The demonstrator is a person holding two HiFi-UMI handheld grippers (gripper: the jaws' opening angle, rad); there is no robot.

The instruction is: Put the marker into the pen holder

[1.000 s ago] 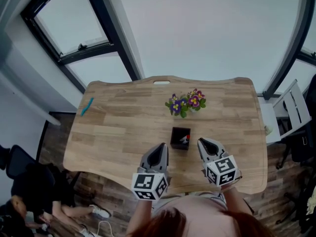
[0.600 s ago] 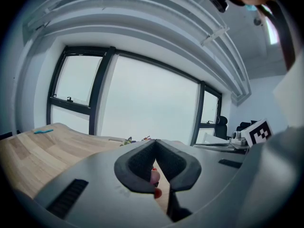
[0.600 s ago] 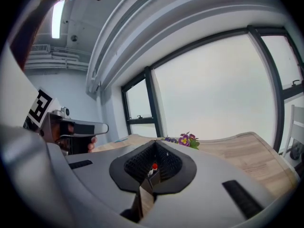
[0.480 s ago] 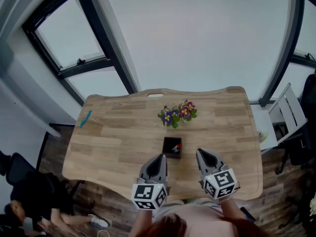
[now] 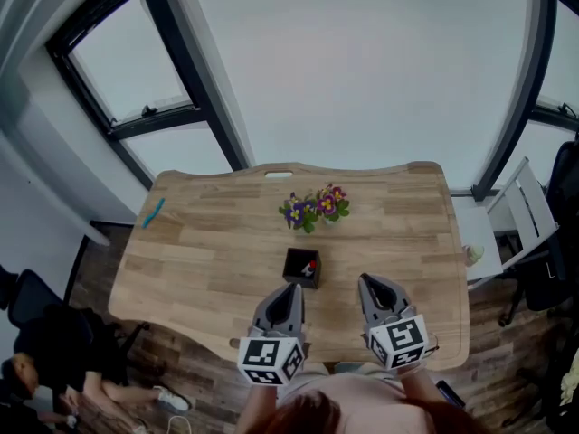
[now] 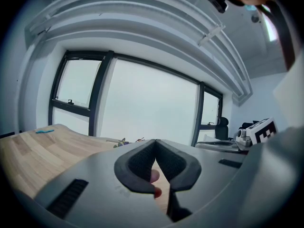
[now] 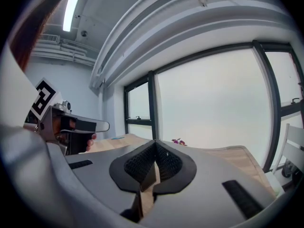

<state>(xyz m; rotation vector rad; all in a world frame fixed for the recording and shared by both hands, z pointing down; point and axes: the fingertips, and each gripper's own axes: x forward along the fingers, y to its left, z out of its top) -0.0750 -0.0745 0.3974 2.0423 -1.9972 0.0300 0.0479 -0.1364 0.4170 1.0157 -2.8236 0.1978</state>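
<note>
A black square pen holder (image 5: 299, 267) stands on the wooden table (image 5: 208, 242), and a marker (image 5: 308, 266) with a red and white end sits inside it. My left gripper (image 5: 290, 288) hovers just on the near side of the holder, shut with nothing in it. To the holder's near right is my right gripper (image 5: 365, 282), also shut and empty. In the left gripper view the pads (image 6: 138, 163) meet at the tips, and a pink and red shape shows through the gap beneath them. The right gripper view shows pads (image 7: 167, 163) closed together over the tabletop.
A small pot of purple and pink flowers (image 5: 313, 206) stands behind the holder. A teal item (image 5: 152, 212) lies near the table's far left edge. A white side unit (image 5: 511, 224) stands right of the table, and a person sits on the floor at lower left (image 5: 36, 369).
The head view has drifted, so the table and holder sit lower and further left in the picture. Both grippers stay shut and now sit slightly nearer the table's front edge.
</note>
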